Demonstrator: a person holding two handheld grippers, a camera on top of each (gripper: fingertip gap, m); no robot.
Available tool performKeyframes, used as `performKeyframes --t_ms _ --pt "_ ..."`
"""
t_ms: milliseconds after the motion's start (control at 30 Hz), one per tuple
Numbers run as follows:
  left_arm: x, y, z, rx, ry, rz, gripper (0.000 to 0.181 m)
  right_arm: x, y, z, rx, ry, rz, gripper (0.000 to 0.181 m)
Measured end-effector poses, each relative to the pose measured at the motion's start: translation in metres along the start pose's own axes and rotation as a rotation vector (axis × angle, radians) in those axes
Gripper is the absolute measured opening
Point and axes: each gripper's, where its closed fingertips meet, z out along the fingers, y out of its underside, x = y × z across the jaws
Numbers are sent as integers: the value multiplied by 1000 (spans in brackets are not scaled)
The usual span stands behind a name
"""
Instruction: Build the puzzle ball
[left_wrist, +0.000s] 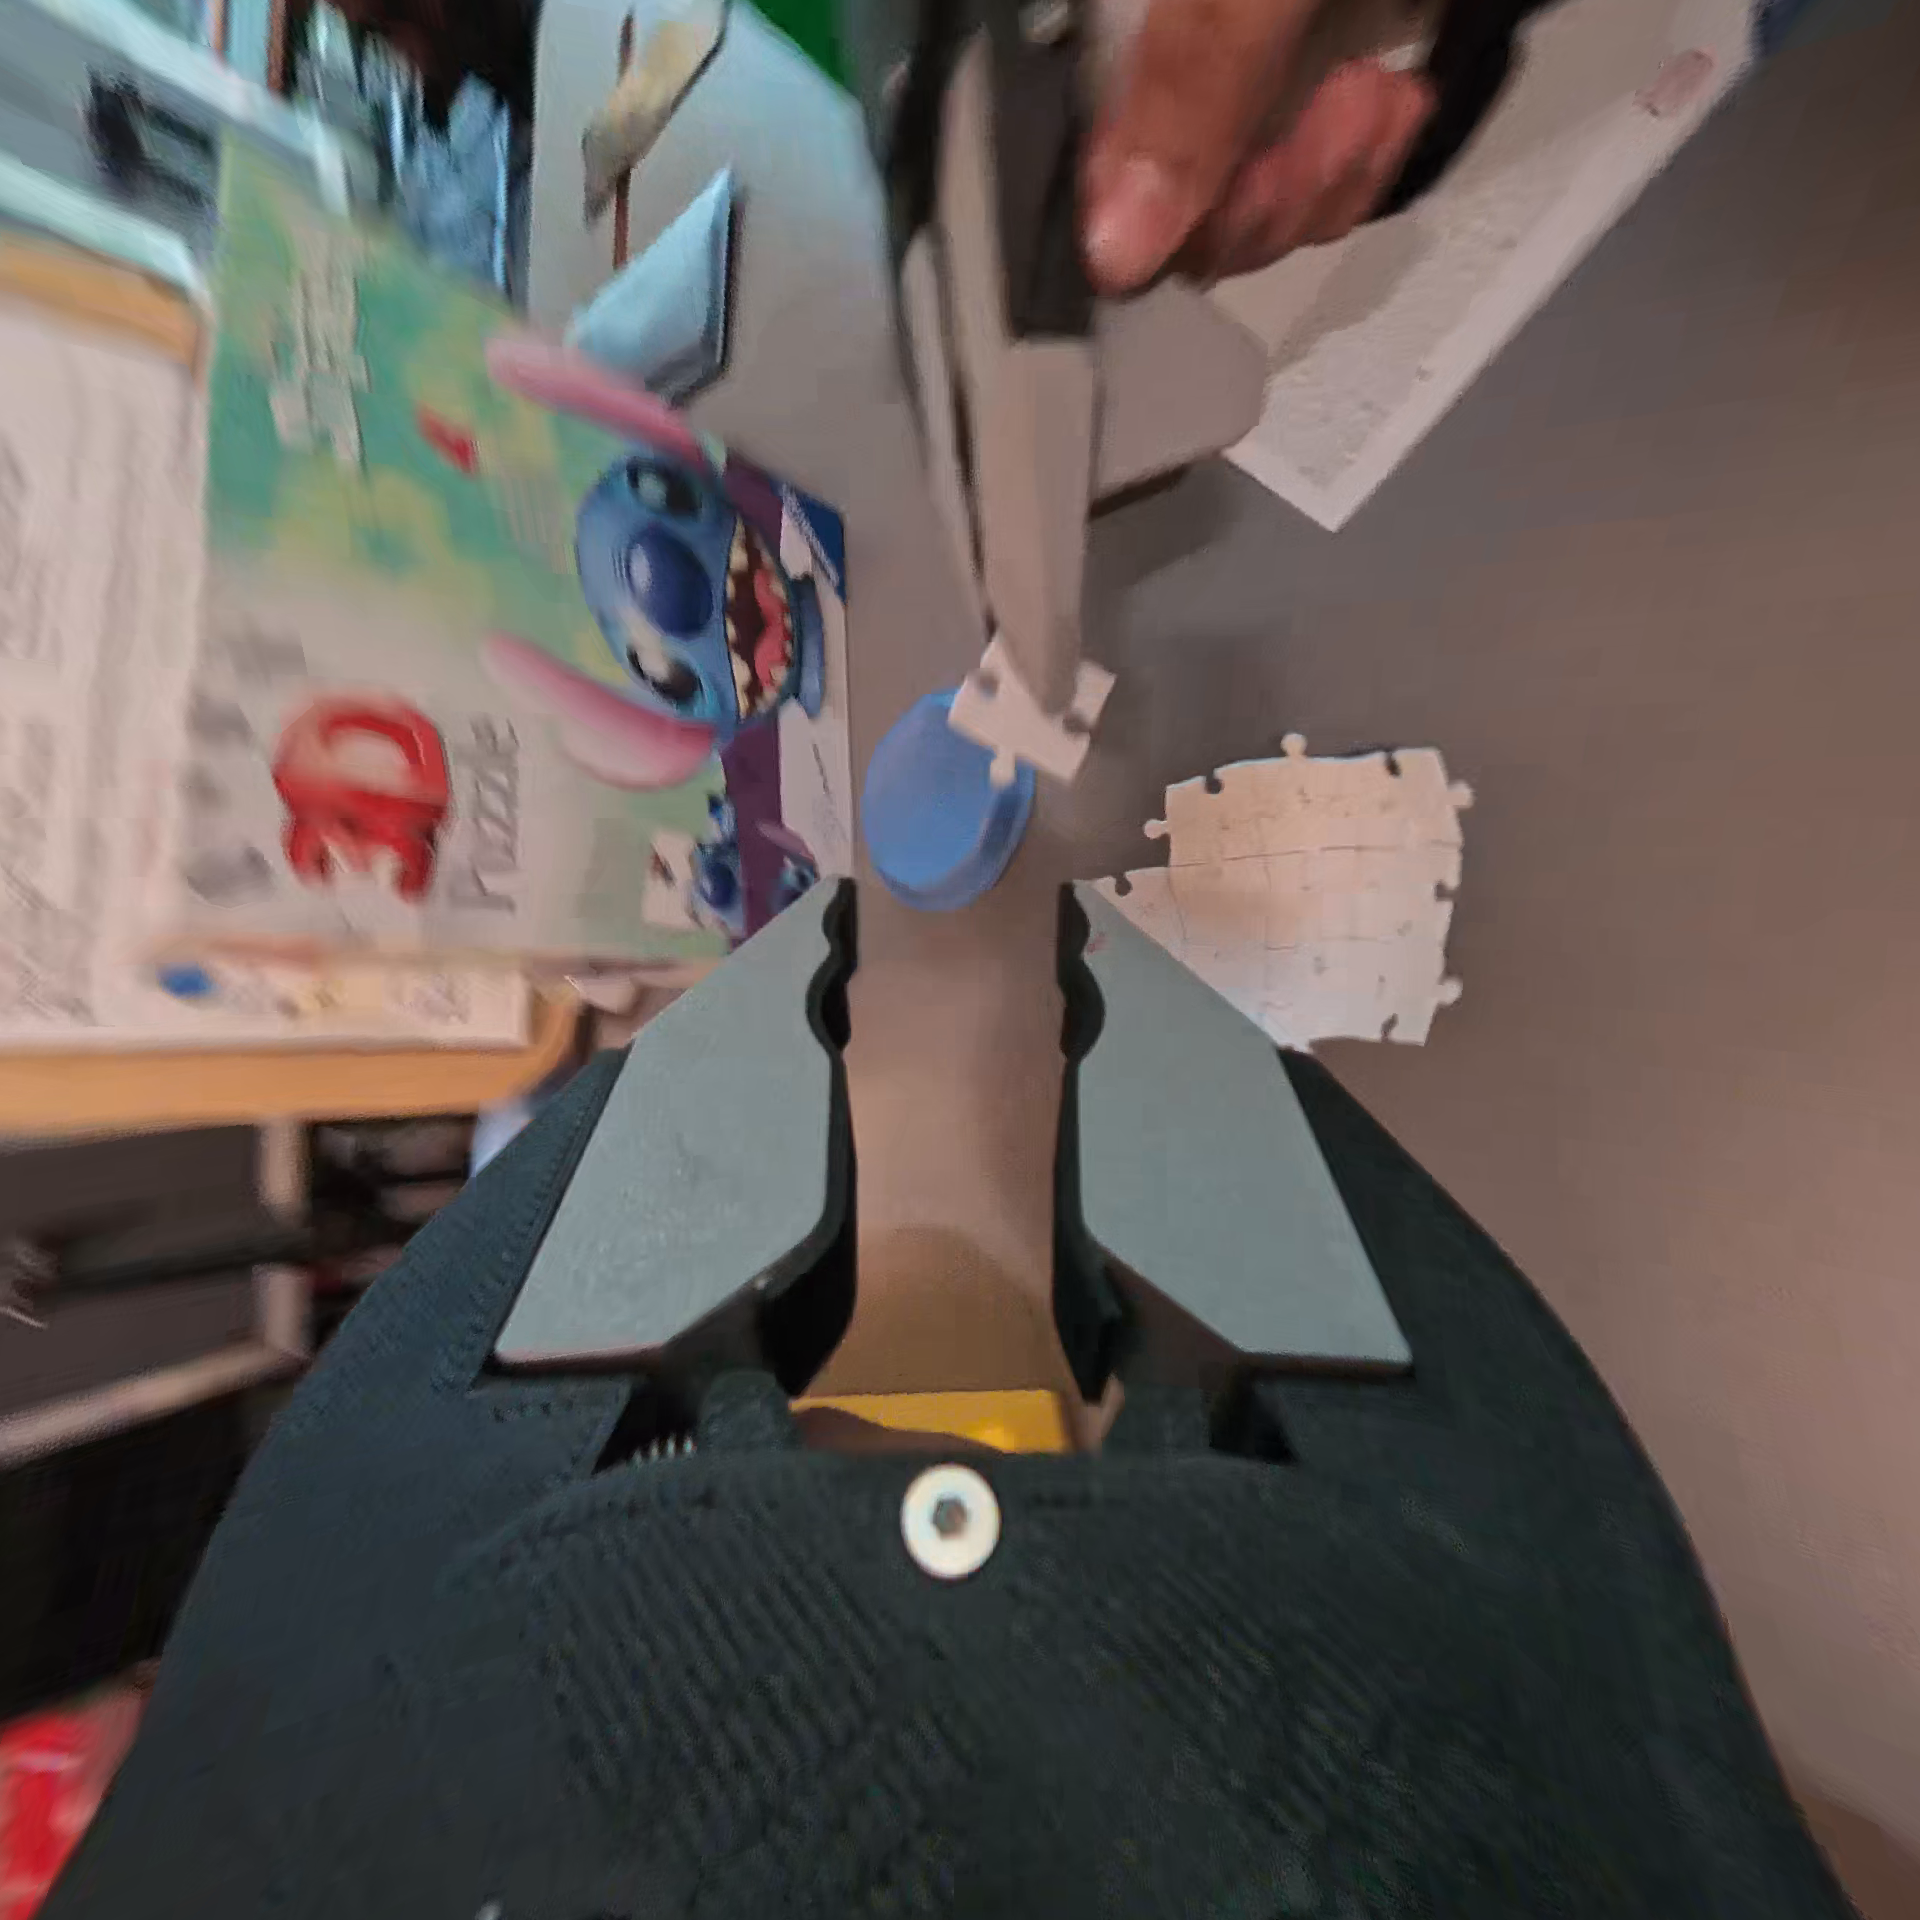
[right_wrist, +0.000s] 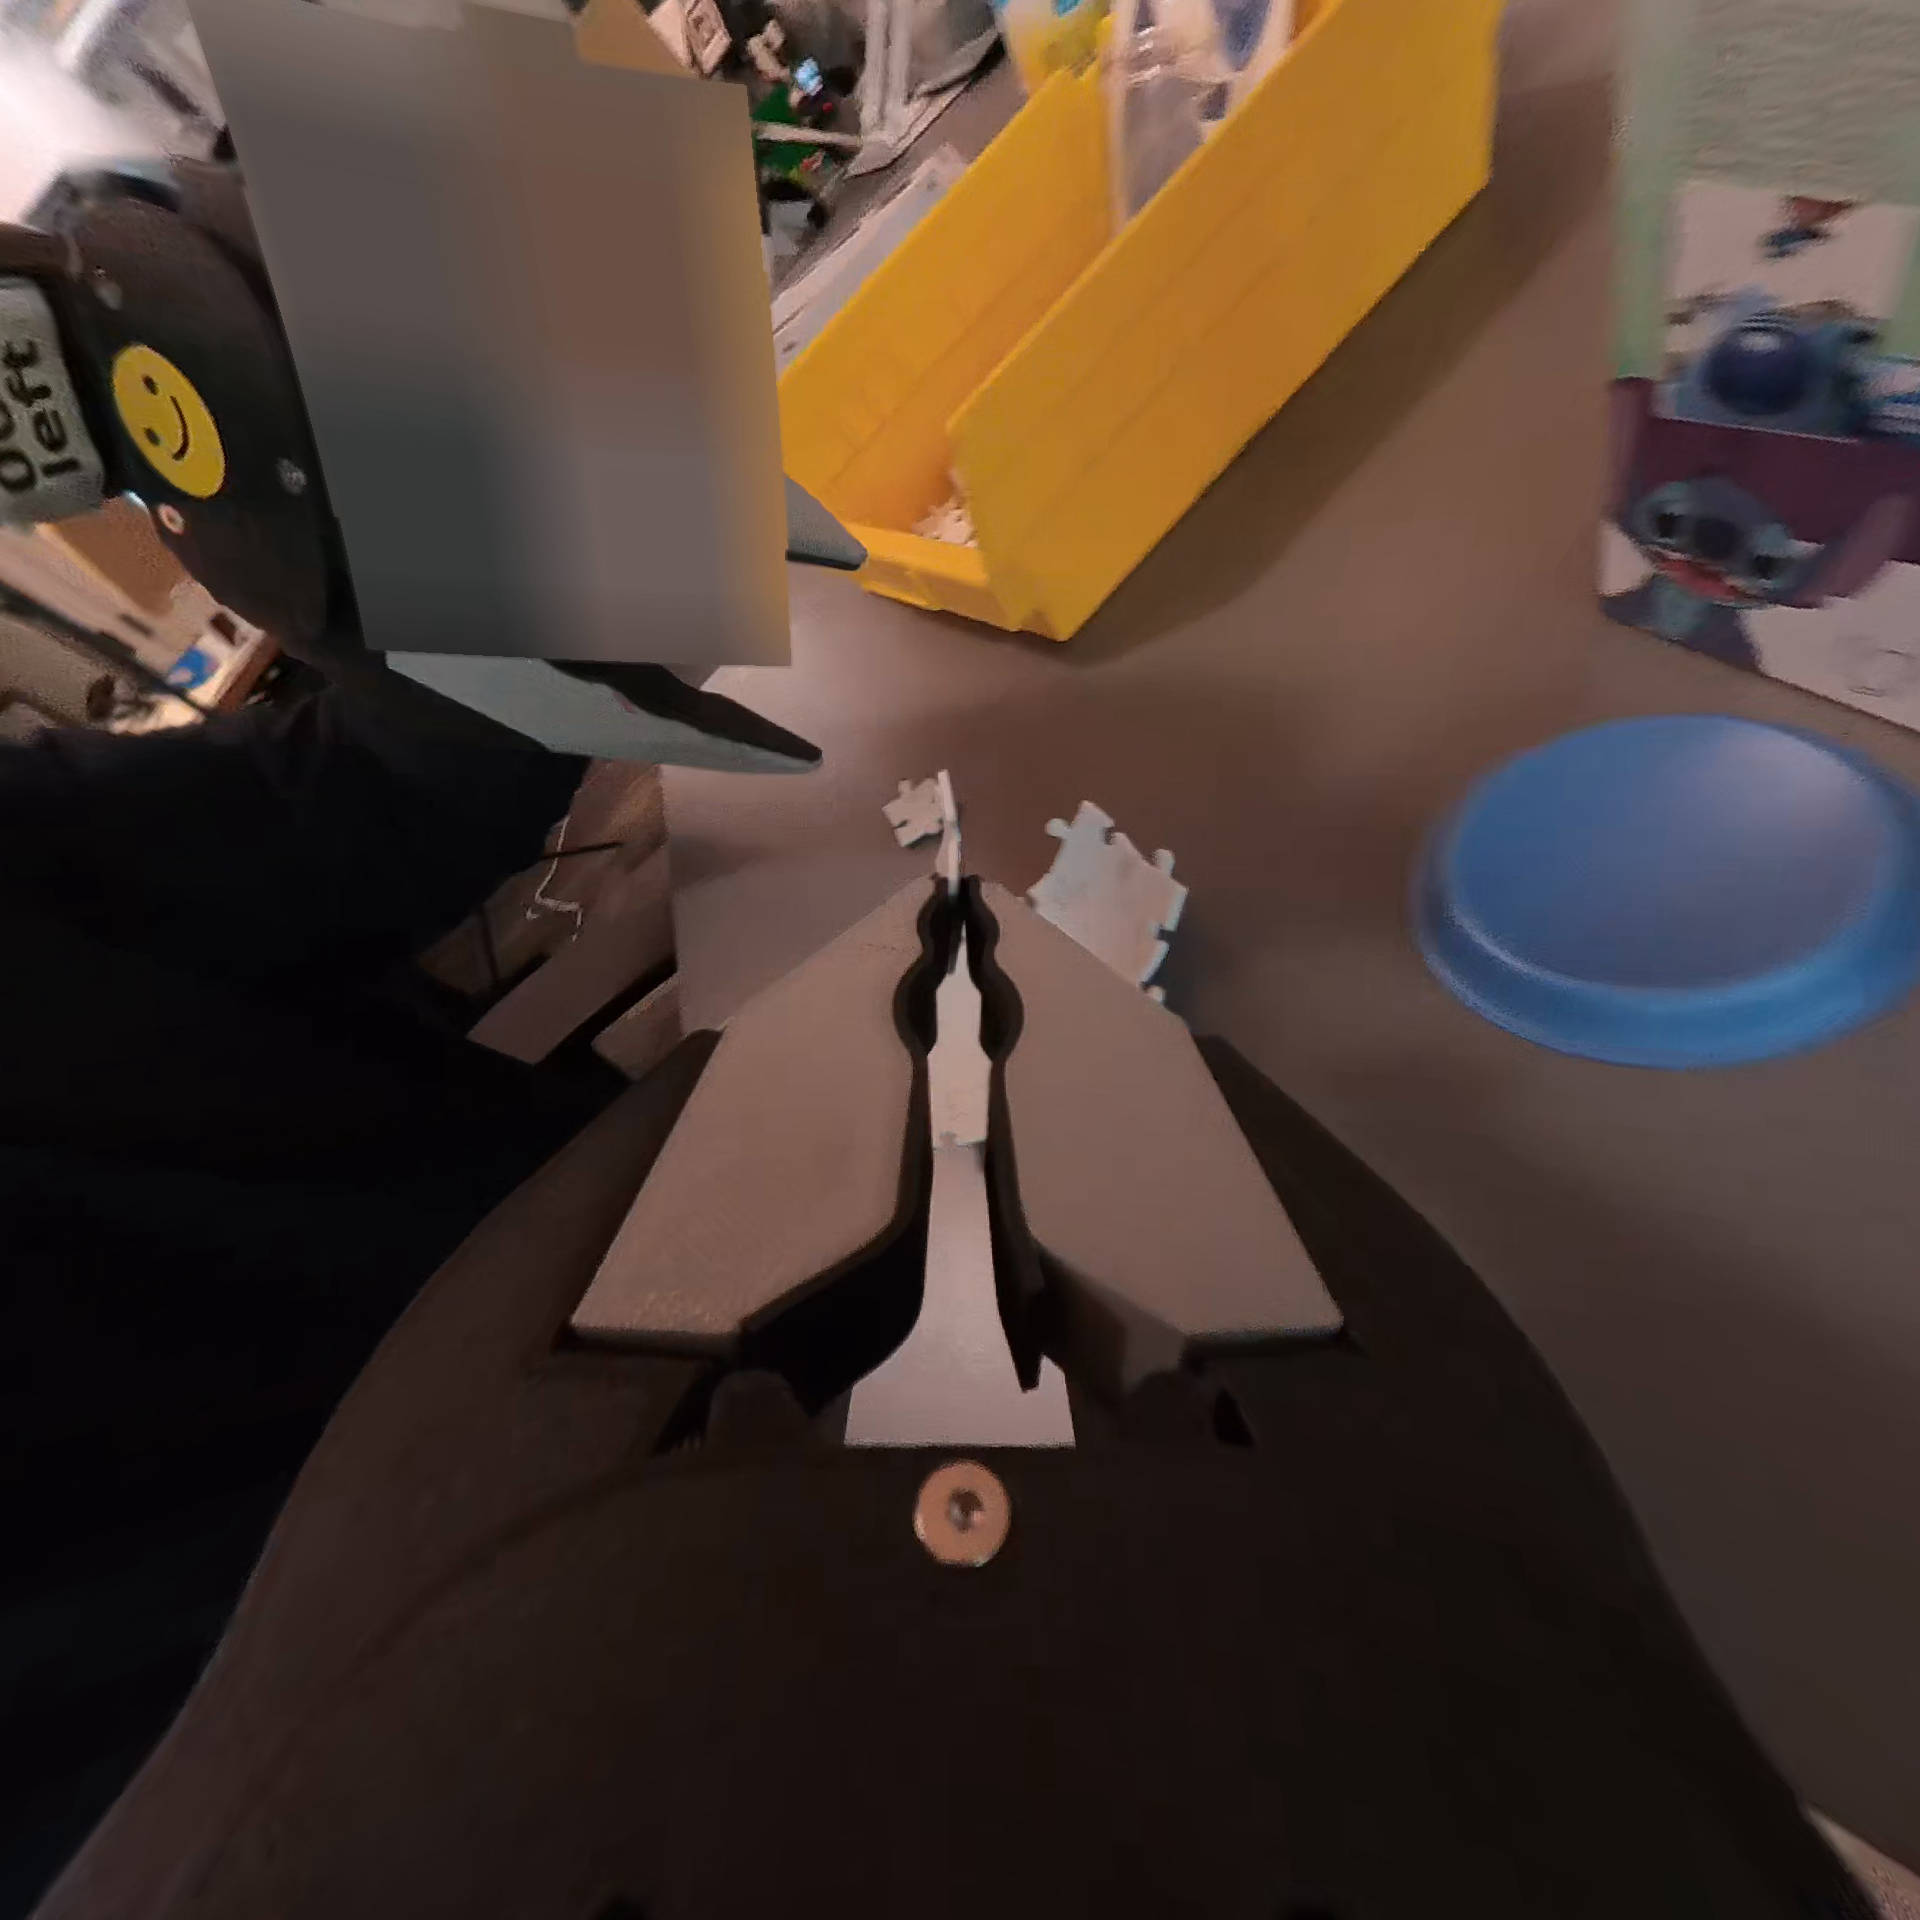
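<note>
Right gripper (right_wrist: 954, 894), centre of its own view: pressed together on a single white puzzle piece (right_wrist: 948, 821), pinched edge-on at the very tips so most of the piece stands clear for slotting into a neighbour. Same piece seen flat from the left wrist view (left_wrist: 1029, 712), mid-frame, at the tip of the far gripper.

Left gripper (left_wrist: 956, 935), lower centre of its view: spread, holding nothing, aimed at the table gap between the blue dish and the joined sheet; probably kept free to steady whatever gets joined next.

Just right of the right gripper's tips: a small joined cluster of pieces (right_wrist: 1112, 904), lying on the brown table (right_wrist: 1299, 675). In the left view, a larger white sheet of joined pieces (left_wrist: 1320, 894) right of centre, blank side up, flat rather than curved; ball apparently at an early stage.

Blue dish (right_wrist: 1673, 894) at the right edge, empty, likely a stand for the ball. Yellow bin (right_wrist: 1143, 343) at upper centre, loose pieces at its bottom, within reach as the supply. Puzzle box (left_wrist: 499, 644) at the left of the left view, picture side showing, probably for reference.
</note>
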Motion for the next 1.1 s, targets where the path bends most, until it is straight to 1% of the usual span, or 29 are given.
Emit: performKeyframes --t_ms 67,133,200,267,333,400,467,767,833,933,1000,1100 --pt "0 21 11 -51 54 -240 36 15 -2 -8 42 33 25 0" --pt "10 40 23 -95 136 -435 37 29 -2 -11 80 45 57 0" --pt "21 51 35 -96 203 -556 36 40 0 -8 101 39 90 0" --pt "33 61 44 -112 260 -637 37 45 7 -1 80 7 120 0" --pt "40 68 51 -122 290 -701 42 47 15 5 40 -28 137 0" --pt "45 71 56 -115 315 -743 41 46 21 10 -7 -63 145 0" --pt "50 71 59 -100 336 -774 41 48 25 11 -45 -63 136 0" --pt "58 68 58 -4 346 -832 42 50 21 15 -122 -75 102 0" --pt "63 67 58 15 372 -835 42 50 26 19 -170 -78 78 0" --pt "70 73 61 -16 406 -820 48 55 35 22 -264 -54 38 0" --pt "72 75 62 -18 410 -818 46 55 37 24 -309 -68 42 0" --pt "74 72 63 18 441 -862 37 57 36 28 -335 -79 48 0"
